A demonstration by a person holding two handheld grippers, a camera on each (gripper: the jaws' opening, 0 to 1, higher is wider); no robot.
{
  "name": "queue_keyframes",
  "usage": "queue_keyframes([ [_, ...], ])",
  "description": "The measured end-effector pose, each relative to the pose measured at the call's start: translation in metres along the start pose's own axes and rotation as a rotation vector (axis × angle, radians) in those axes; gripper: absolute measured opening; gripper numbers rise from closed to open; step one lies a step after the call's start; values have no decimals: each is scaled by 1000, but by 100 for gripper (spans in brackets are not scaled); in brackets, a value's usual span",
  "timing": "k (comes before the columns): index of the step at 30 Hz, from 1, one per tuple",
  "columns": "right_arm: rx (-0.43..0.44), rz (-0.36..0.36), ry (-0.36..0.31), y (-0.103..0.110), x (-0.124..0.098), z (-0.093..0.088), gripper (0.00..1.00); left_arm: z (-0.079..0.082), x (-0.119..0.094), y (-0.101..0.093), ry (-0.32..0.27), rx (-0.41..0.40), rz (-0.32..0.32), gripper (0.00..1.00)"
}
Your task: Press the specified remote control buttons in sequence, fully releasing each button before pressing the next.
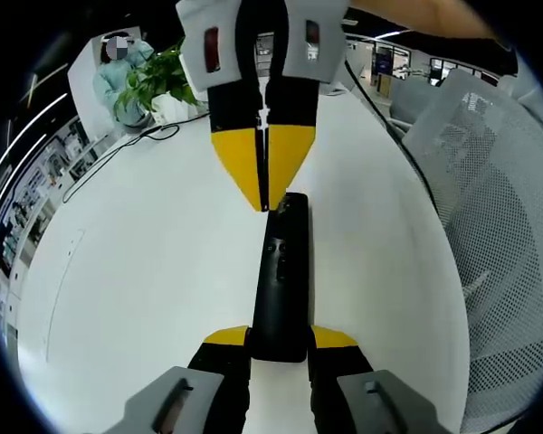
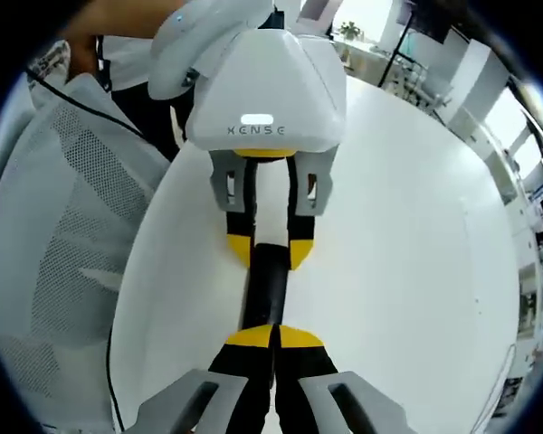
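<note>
left gripper view: the black remote (image 1: 281, 276) lies lengthwise on the white table (image 1: 145, 271); the left gripper (image 1: 281, 339) clamps its near end between yellow-tipped jaws. the right gripper (image 1: 264, 185) enters from the top, jaws pressed together, tip touching the remote's far end. a plant (image 1: 154, 81) stands at the table's far edge, a mesh chair (image 1: 498, 235) beside the table.

right gripper view: the right gripper (image 2: 274, 336), jaws together, rests on the remote (image 2: 264, 287); the left gripper (image 2: 271, 253) holds the opposite end.

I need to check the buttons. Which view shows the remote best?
The left gripper view: the remote lies lengthwise with its button face up. In the right gripper view, the remote is a short dark stretch, buttons indistinguishable.
</note>
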State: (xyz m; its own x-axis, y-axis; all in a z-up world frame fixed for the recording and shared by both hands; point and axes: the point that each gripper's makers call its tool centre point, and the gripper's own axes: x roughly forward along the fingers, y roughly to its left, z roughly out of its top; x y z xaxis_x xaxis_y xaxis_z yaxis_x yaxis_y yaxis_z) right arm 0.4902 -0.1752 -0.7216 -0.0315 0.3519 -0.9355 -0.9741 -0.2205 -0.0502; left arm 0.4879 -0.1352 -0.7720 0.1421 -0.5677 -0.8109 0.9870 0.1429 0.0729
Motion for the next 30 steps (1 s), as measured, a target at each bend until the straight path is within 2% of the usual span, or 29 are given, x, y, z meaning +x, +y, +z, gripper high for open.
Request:
queue_keyframes([
  [12, 5, 11, -2, -4, 7, 3, 0, 0, 1, 0, -7, 2, -4, 23],
  [30, 11, 64, 13, 10, 34, -3, 0, 0, 1, 1, -16, 1, -5, 23],
])
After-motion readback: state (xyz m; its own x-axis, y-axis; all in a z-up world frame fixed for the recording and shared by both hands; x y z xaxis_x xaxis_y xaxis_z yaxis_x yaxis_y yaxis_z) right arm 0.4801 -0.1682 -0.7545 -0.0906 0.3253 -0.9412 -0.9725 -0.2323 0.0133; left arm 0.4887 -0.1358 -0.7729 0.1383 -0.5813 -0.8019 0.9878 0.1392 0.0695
